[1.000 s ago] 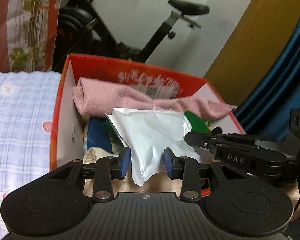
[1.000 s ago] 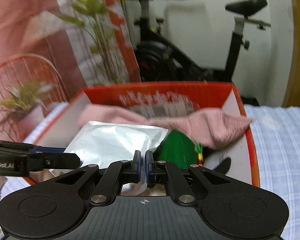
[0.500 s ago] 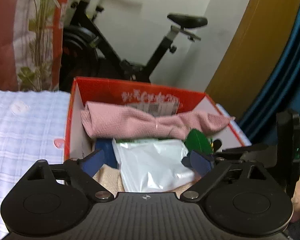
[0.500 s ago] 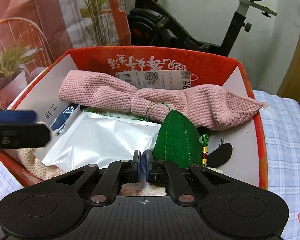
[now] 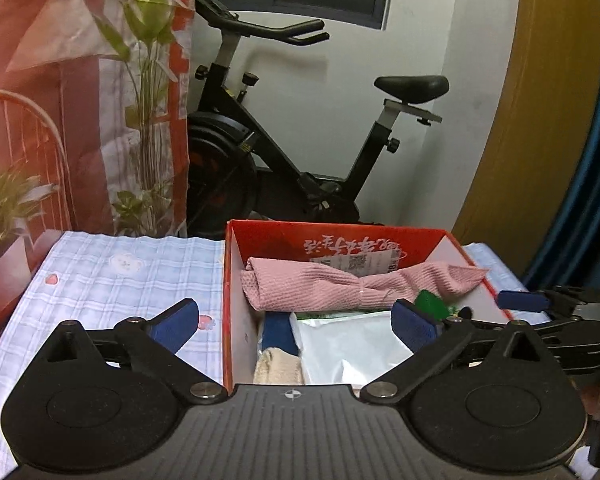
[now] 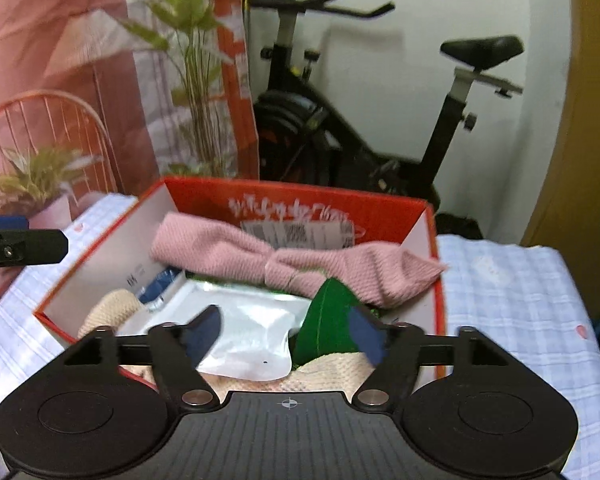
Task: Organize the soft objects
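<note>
An open red cardboard box [image 5: 228, 264] [image 6: 100, 240] holds the soft things. A pink knitted towel [image 5: 320, 288] [image 6: 300, 264] lies across its back. In front of it lie a white plastic pouch [image 5: 348, 348] [image 6: 244, 336], a green pointed cloth piece [image 5: 432, 302] [image 6: 328, 320], a dark blue item [image 5: 278, 332] and beige towels [image 5: 278, 366] [image 6: 112, 308]. My left gripper [image 5: 296, 322] hovers above the box's near edge, jaws opening wide, with nothing between them. My right gripper [image 6: 286, 334] hangs over the pouch and green piece, jaws opening, pads touching neither.
The box stands on a blue checked cloth [image 5: 120, 280] [image 6: 512, 300]. Behind it is a black exercise bike [image 5: 300, 152], with a plant-print hanging [image 5: 80, 100] at the left. A wooden panel [image 5: 540, 120] and a blue curtain [image 5: 596, 160] stand at the right.
Both grippers let go of the white pouch, opened wide and rose back from the box. The pouch now lies flat inside the box.
</note>
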Motion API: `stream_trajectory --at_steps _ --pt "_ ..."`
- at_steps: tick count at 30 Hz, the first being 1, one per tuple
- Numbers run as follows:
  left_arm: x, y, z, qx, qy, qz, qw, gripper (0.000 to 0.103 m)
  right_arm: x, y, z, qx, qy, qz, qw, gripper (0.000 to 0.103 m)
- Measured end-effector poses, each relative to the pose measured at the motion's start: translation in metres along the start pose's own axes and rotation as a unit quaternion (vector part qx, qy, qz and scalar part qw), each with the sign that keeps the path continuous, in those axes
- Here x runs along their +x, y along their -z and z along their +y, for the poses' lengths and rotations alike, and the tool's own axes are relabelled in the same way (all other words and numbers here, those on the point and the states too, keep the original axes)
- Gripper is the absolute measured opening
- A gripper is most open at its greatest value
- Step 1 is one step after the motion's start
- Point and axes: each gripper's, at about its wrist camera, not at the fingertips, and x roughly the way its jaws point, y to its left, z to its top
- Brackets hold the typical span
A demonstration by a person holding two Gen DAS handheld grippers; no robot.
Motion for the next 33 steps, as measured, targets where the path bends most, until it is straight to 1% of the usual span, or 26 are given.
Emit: stream_trajectory --at_steps 1,2,4,5,7,9,11,15,20,23,28,33 --pt "-0.005 0.0 0.0 -0.004 0.002 -0.002 1.0 0.103 -0.008 0.0 -0.001 0.004 -0.003 -0.01 1.0 0.096" --pt "-0.011 0.0 0.0 -0.007 0.005 -0.005 1.0 0.103 -0.016 0.0 -0.001 0.006 -0.009 -0.018 1.0 0.103" --pt "-0.022 0.0 -0.003 -0.004 0.005 -0.018 0.9998 0.103 -0.023 -0.001 -0.001 0.008 -0.012 -0.025 1.0 0.103" --pt "-0.028 0.0 -0.006 0.002 -0.001 -0.024 0.9997 0.103 -0.037 -0.002 0.001 0.009 -0.011 -0.032 0.999 0.103" --pt "-0.039 0.0 -0.013 0.016 -0.025 -0.034 0.999 0.103 -0.051 -0.003 0.004 0.008 -0.01 -0.043 0.999 0.103" --pt "-0.05 0.001 -0.019 0.028 -0.038 -0.046 0.9978 0.103 -0.064 -0.003 0.008 0.006 -0.013 -0.049 0.999 0.103" --pt "-0.064 0.001 -0.021 0.027 -0.038 -0.057 0.9973 0.103 -0.077 -0.004 0.013 0.003 -0.015 -0.057 0.998 0.103" --pt "-0.094 0.002 -0.016 -0.001 -0.026 -0.082 0.9963 0.103 -0.108 -0.004 0.026 -0.007 -0.004 -0.079 0.997 0.103" --pt "-0.128 0.003 -0.024 0.014 -0.045 -0.098 0.9941 0.103 -0.146 0.0 0.041 -0.017 0.023 -0.111 0.993 0.103" --pt "-0.147 0.005 -0.03 0.017 -0.044 -0.101 0.9937 0.103 -0.17 0.005 0.045 -0.016 0.011 -0.129 0.991 0.103" --pt "-0.183 0.01 -0.043 0.027 -0.077 -0.121 0.9893 0.103 -0.203 0.012 0.05 -0.008 0.018 -0.142 0.99 0.103" --pt "-0.216 0.013 -0.047 0.023 -0.071 -0.133 0.9883 0.103 -0.236 0.018 0.053 -0.002 0.029 -0.158 0.987 0.103"
